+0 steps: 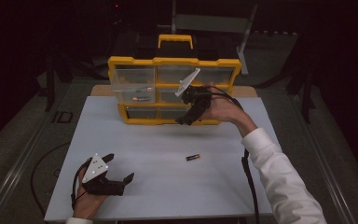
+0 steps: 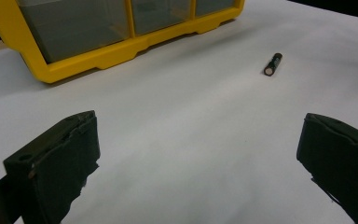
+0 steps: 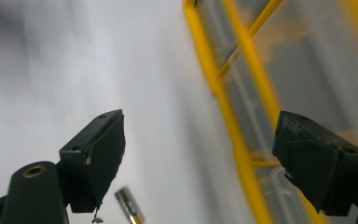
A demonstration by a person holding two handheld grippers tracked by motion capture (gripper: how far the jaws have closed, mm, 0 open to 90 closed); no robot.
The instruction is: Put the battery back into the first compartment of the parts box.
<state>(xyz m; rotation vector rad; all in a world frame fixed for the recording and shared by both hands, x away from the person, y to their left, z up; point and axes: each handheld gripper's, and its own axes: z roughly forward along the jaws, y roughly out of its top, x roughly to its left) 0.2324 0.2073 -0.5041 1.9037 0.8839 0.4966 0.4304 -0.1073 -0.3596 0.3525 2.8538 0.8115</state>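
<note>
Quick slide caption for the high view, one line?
Right tool raised, open, before the yellow drawer organizer; left tool open low on the white table; a battery lies loose between them.

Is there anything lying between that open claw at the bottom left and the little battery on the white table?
Nothing visible. The left gripper is open, and bare white table lies between it and the battery. The yellow organizer stands off to one side.

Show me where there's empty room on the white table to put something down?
The widest bare patch lies between the yellow drawer organizer and the left gripper, left of the battery. The front right part, between the battery and the sleeve, is free too. It is crowded at the organizer's front, where the right gripper hangs.
</note>
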